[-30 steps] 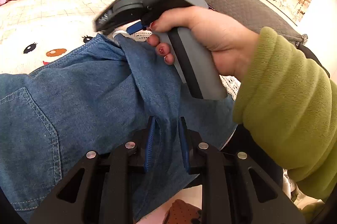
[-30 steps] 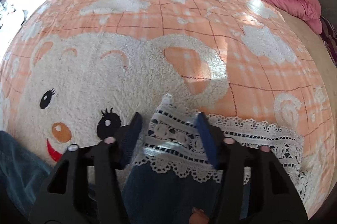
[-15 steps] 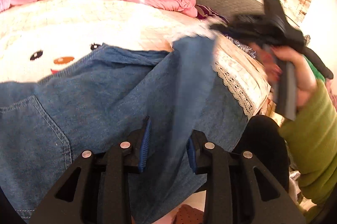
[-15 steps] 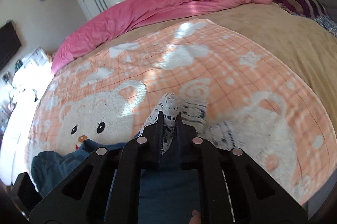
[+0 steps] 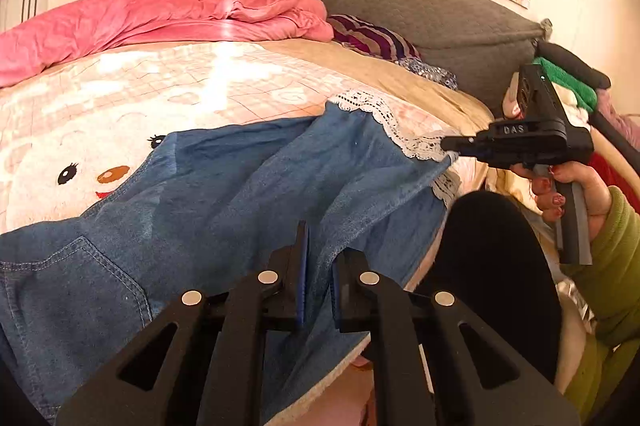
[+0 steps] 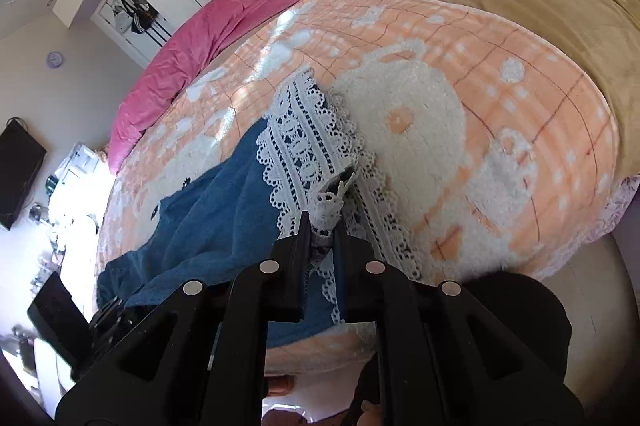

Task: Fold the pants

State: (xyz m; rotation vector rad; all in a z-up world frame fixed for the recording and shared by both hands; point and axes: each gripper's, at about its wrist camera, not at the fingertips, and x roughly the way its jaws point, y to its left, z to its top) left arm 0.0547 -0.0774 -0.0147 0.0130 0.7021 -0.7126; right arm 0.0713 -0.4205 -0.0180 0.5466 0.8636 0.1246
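Pants (image 5: 248, 193) on bed, clamped in both grippers

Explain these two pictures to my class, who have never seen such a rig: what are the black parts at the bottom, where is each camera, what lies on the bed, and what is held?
No robot arm is here. A person holds a hand tool in each hand; each tool has two fingers and a wide-angle camera looking along them, which bends the picture. The black parts at the bottom are those fingers.

One picture comes from the left gripper, the other from the right gripper. In the left view you can also see the person's right hand holding the other tool.

On the bed lies a bear blanket, and on it denim pants with a white lace hem. A pink quilt is heaped behind.

Both grippers are shut: the left pinches a fold of the denim, the right pinches the lace hem, and the leg is stretched between them.
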